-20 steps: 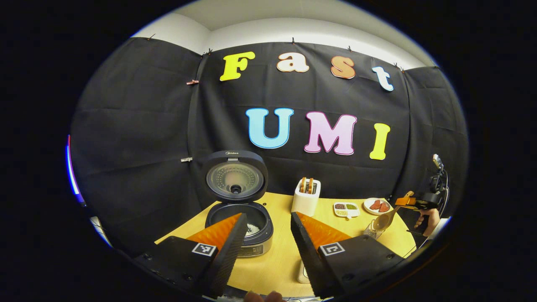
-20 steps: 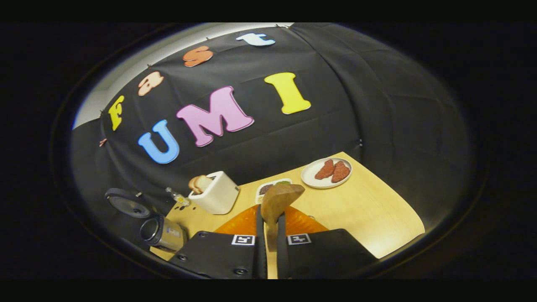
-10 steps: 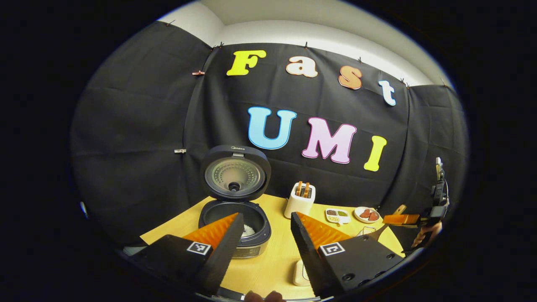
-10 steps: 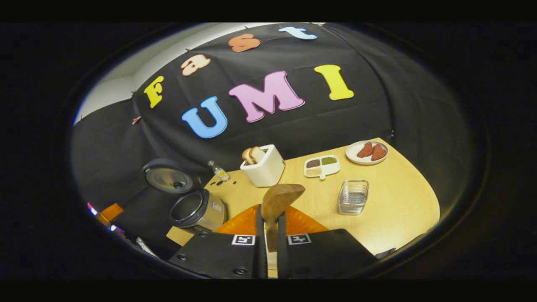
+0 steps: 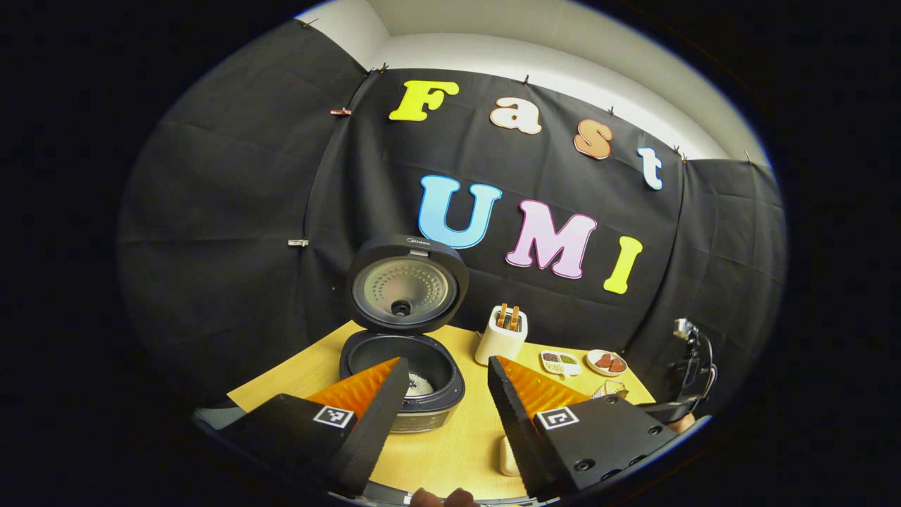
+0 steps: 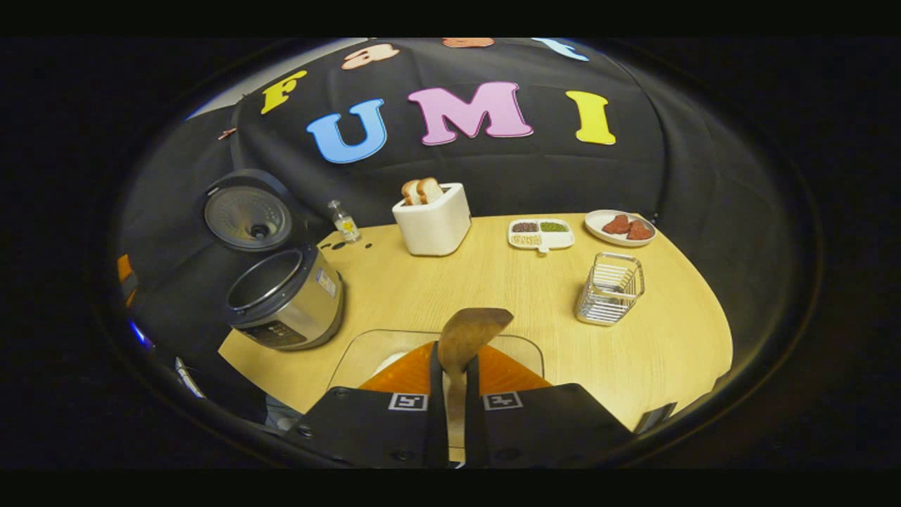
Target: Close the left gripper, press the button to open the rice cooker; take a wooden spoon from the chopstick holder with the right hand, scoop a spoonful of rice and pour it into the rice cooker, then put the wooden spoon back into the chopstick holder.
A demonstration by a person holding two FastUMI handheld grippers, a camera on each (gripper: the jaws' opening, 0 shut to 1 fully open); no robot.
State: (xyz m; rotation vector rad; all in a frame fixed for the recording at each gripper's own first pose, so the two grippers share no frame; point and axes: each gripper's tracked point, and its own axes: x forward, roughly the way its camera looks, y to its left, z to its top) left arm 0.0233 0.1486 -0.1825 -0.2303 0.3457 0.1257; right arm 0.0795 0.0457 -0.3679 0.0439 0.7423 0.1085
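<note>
The rice cooker (image 5: pixel 405 384) (image 6: pixel 285 299) stands open, its lid (image 5: pixel 408 285) upright, with some white rice inside. My left gripper (image 5: pixel 447 377) hovers open in front of it, holding nothing. My right gripper (image 6: pixel 452 355) is shut on the handle of the wooden spoon (image 6: pixel 470 331), whose bowl points forward. The spoon hangs over a clear rice container (image 6: pixel 524 348) at the table's near edge. The wire chopstick holder (image 6: pixel 611 289) (image 5: pixel 611 389) stands to the right of the spoon. In the left gripper view the right gripper (image 5: pixel 686 373) appears low at the far right.
A white toaster (image 6: pixel 431 218) holding bread stands at the back of the wooden table (image 6: pixel 493 282). Beside it lie a divided snack tray (image 6: pixel 540 234) and a plate (image 6: pixel 619 225) with red pieces. A small bottle (image 6: pixel 344 222) stands behind the cooker.
My right gripper has tilted down and levelled with the spoon, bringing the table and rice container under it. It sank lower in the left gripper view. The left gripper drifted slightly, still open.
</note>
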